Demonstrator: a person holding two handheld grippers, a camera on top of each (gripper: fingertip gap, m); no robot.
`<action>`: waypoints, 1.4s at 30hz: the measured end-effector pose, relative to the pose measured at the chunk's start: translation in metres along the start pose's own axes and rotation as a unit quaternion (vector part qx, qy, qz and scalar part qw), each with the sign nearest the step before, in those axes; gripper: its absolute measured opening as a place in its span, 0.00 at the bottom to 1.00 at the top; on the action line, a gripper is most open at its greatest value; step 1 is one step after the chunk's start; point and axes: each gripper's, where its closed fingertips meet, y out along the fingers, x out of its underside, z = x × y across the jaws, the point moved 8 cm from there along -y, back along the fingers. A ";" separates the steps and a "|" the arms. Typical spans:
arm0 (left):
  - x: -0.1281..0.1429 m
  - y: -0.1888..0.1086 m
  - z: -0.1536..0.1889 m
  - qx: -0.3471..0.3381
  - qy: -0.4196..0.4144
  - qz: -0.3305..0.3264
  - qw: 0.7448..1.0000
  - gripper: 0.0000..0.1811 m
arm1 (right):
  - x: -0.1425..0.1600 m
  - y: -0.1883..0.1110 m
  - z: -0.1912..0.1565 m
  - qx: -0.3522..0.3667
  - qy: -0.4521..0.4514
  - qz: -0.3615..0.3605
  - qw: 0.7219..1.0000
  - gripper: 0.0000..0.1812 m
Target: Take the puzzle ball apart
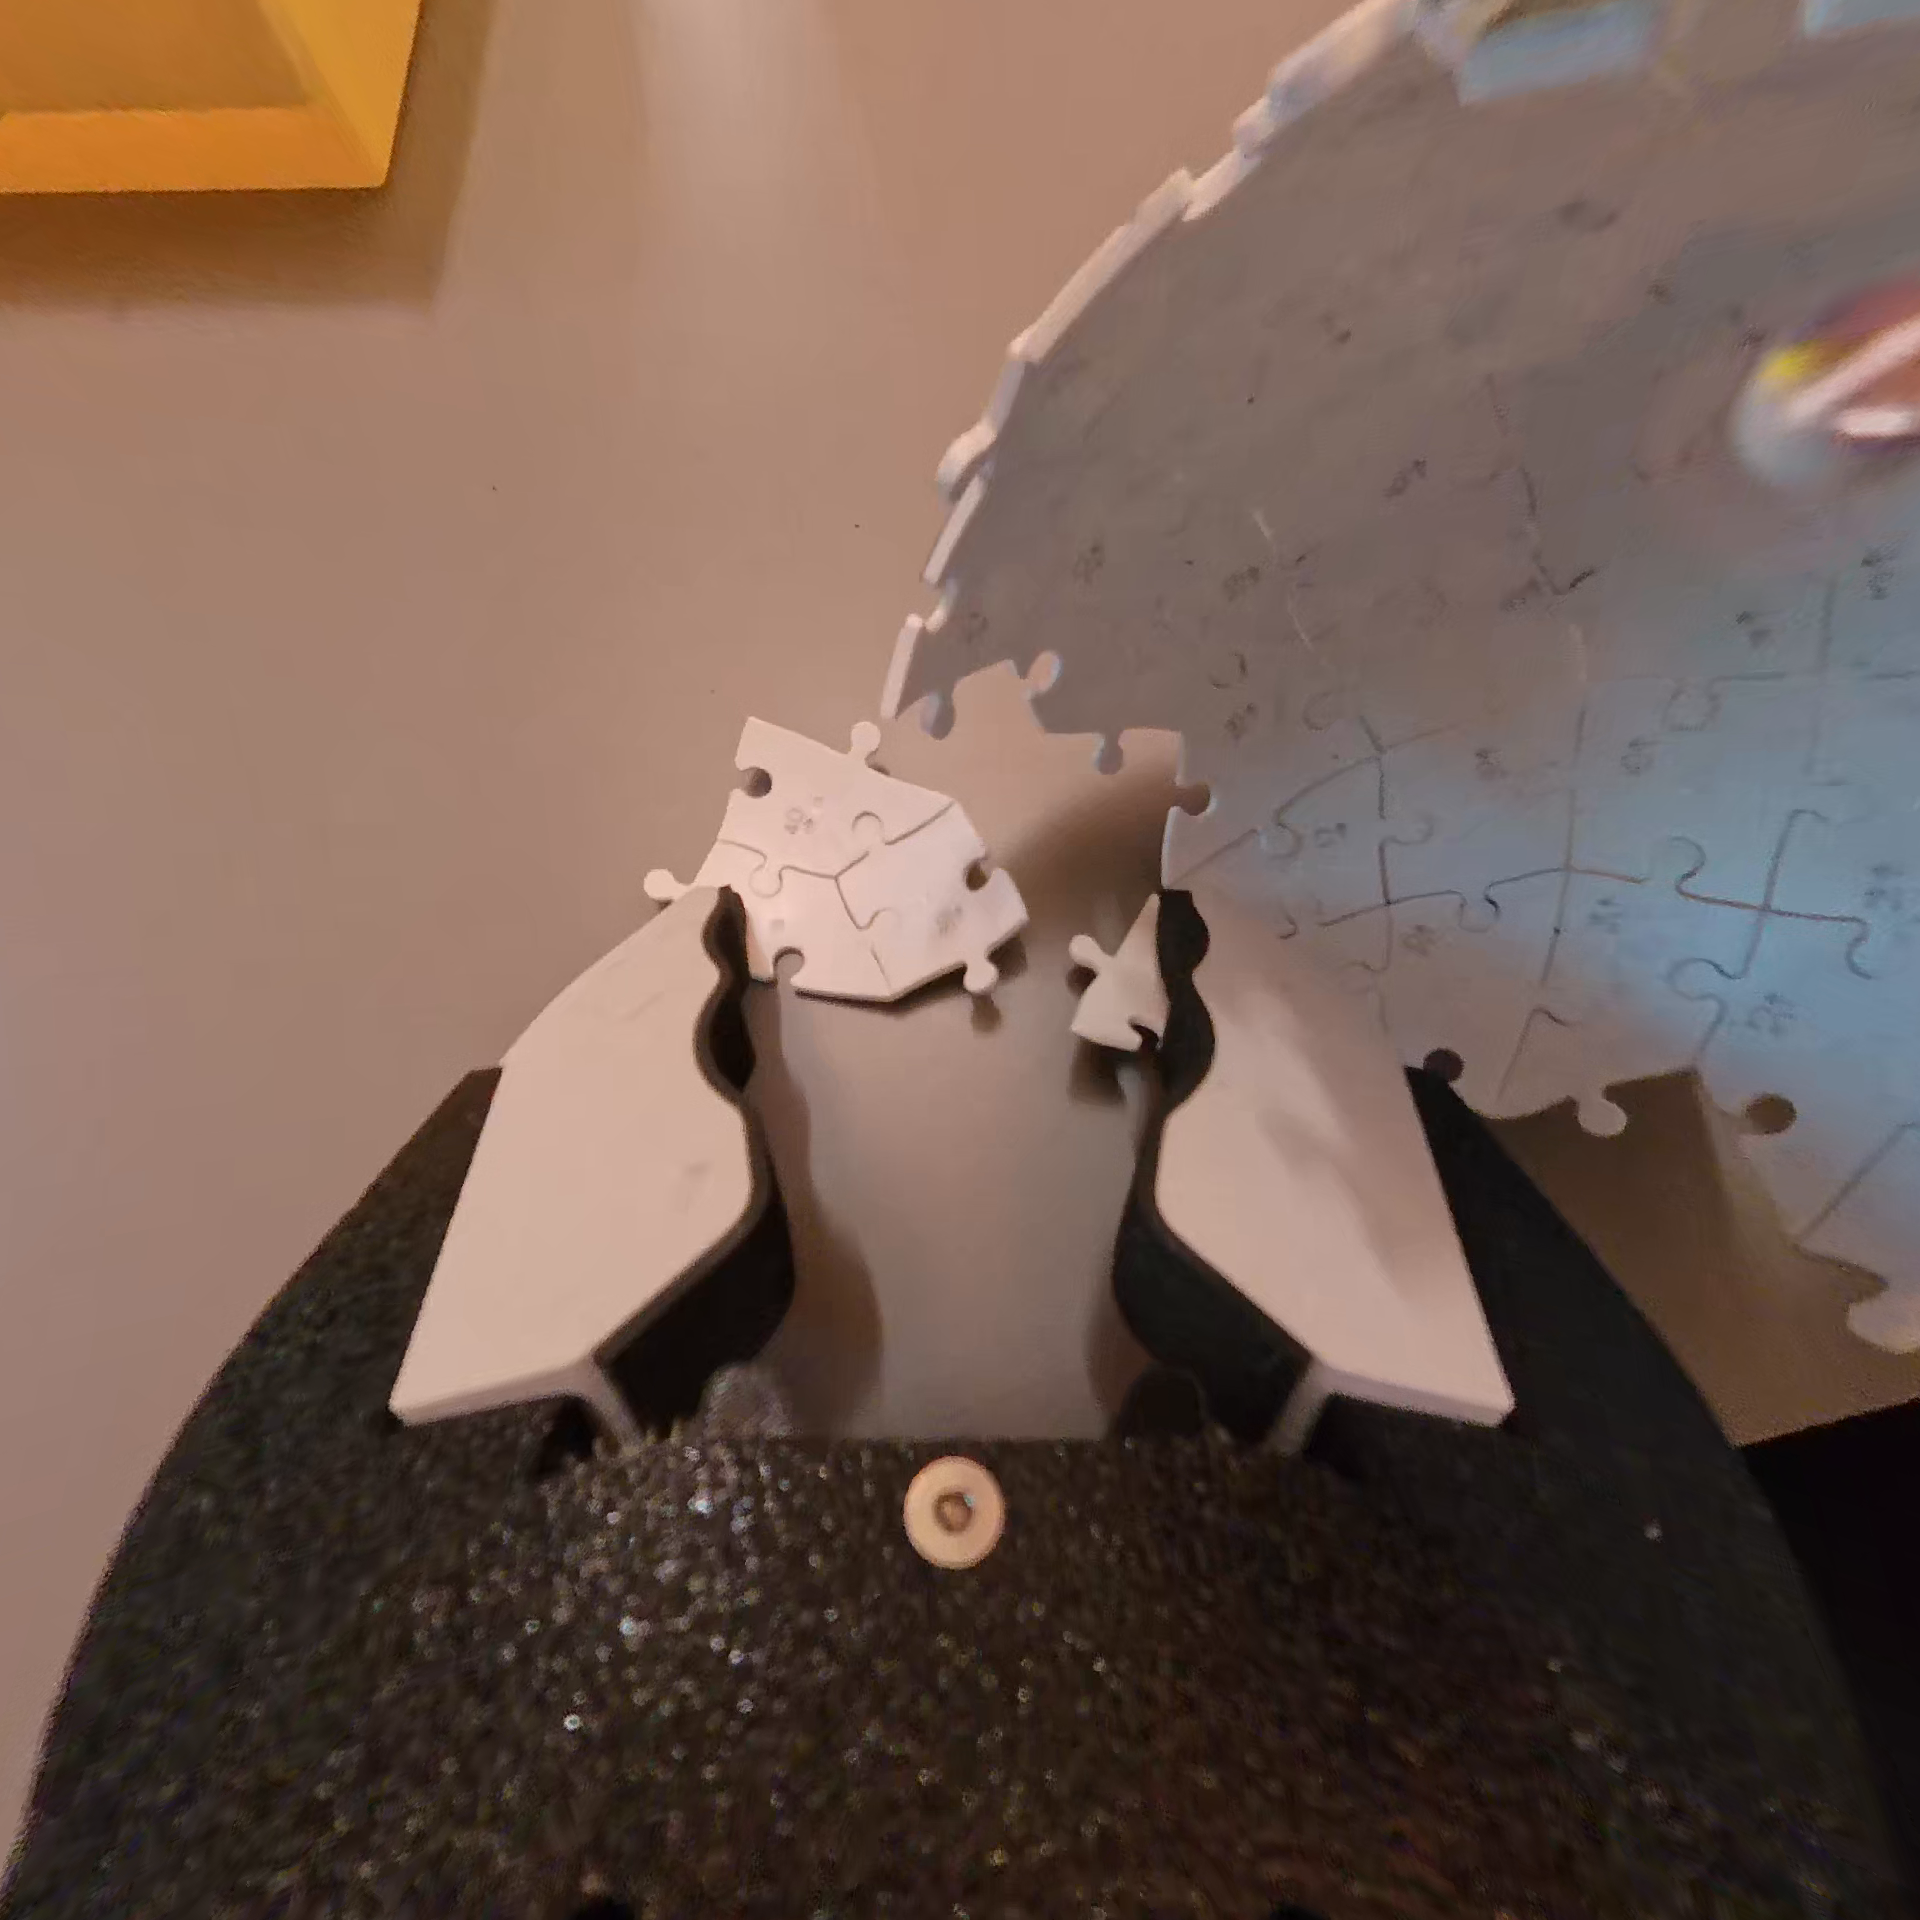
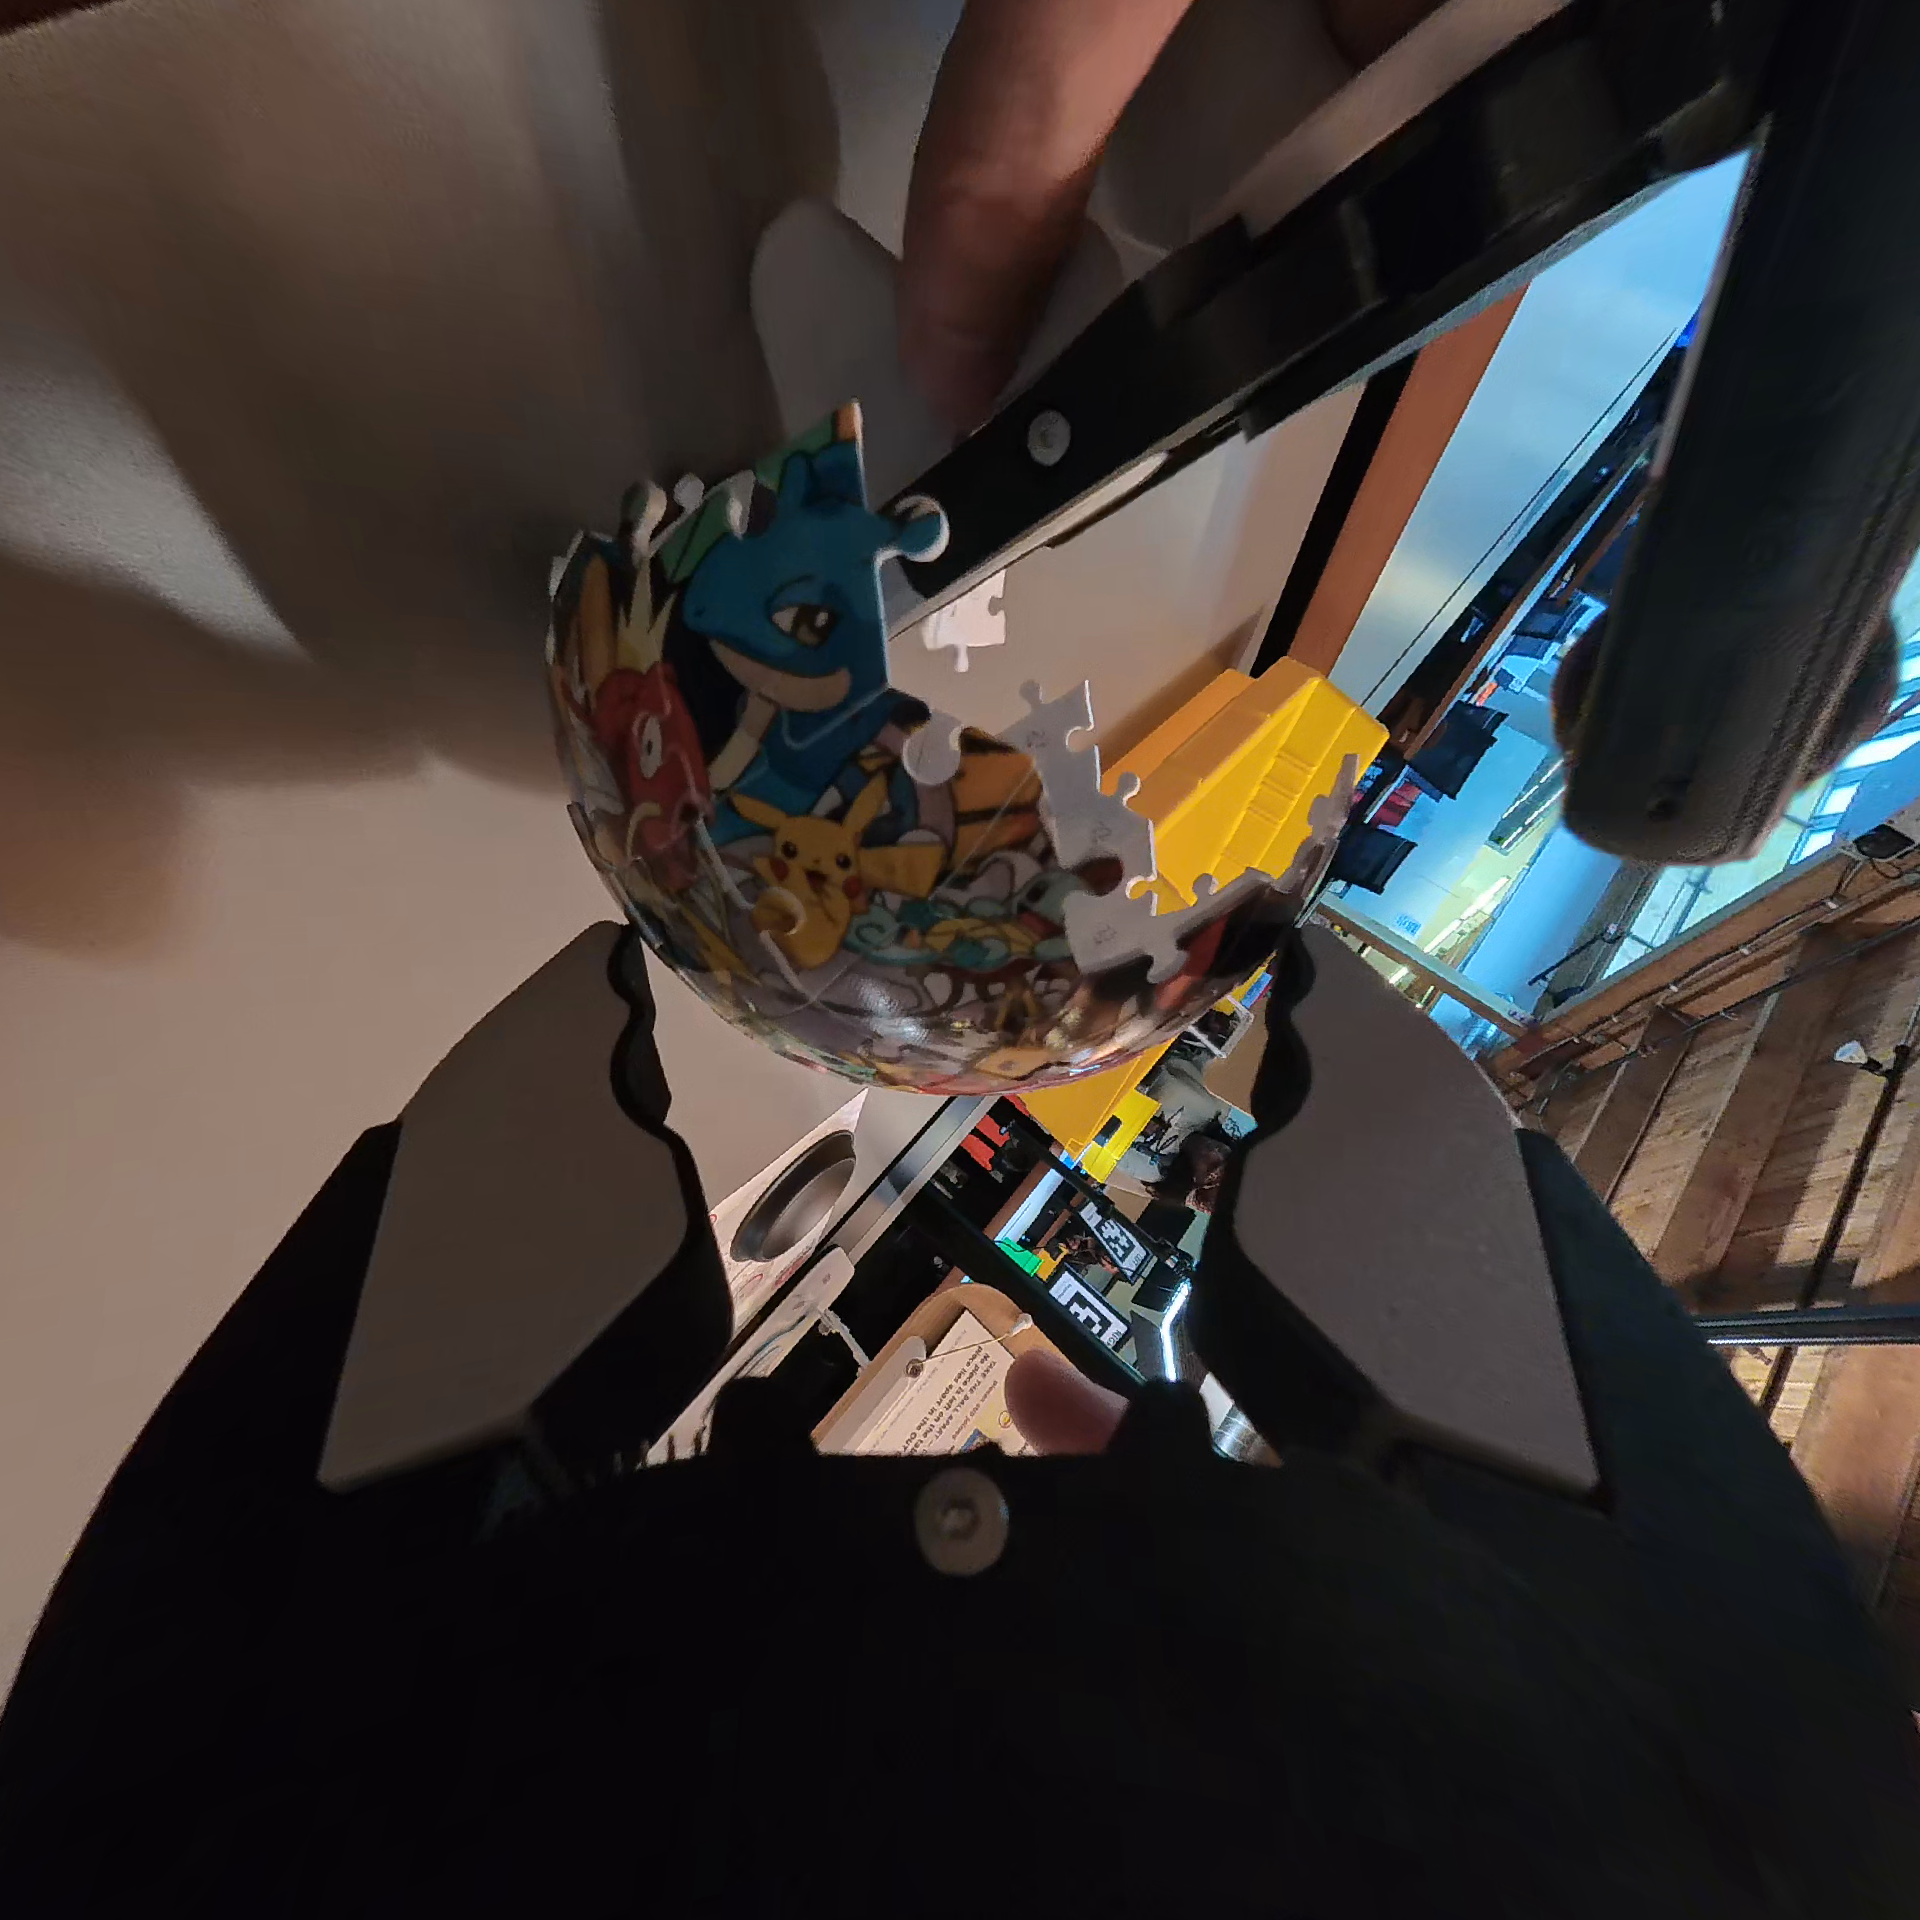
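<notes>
Beige tabletop fills the left wrist view, with a yellow bin at its top left corner. We hold the left gripper spread; a white cluster of joined pieces lies loose at its left fingertip, and a single piece touches its right finger. To the right, the puzzle ball, an open shell, shows its white inner side. In the right wrist view, we hold the right gripper pressed on that shell at its lower sides, printed side toward the camera.
</notes>
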 end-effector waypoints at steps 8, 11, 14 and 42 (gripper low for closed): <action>0.005 -0.015 -0.011 0.033 -0.047 0.024 0.998 0.38 | 0.000 0.000 -0.002 0.005 -0.001 -0.002 1.000 0.62; 0.009 -0.014 -0.011 -0.006 -0.005 -0.006 1.000 0.37 | 0.000 0.000 -0.002 0.006 -0.001 -0.003 1.000 0.62; 0.008 -0.011 -0.007 -0.021 0.014 -0.008 1.000 0.35 | -0.001 0.000 -0.002 0.005 0.001 -0.003 1.000 0.62; 0.007 -0.008 0.007 0.022 0.019 -0.022 0.999 0.40 | -0.002 0.001 0.002 -0.014 0.009 0.006 1.000 0.62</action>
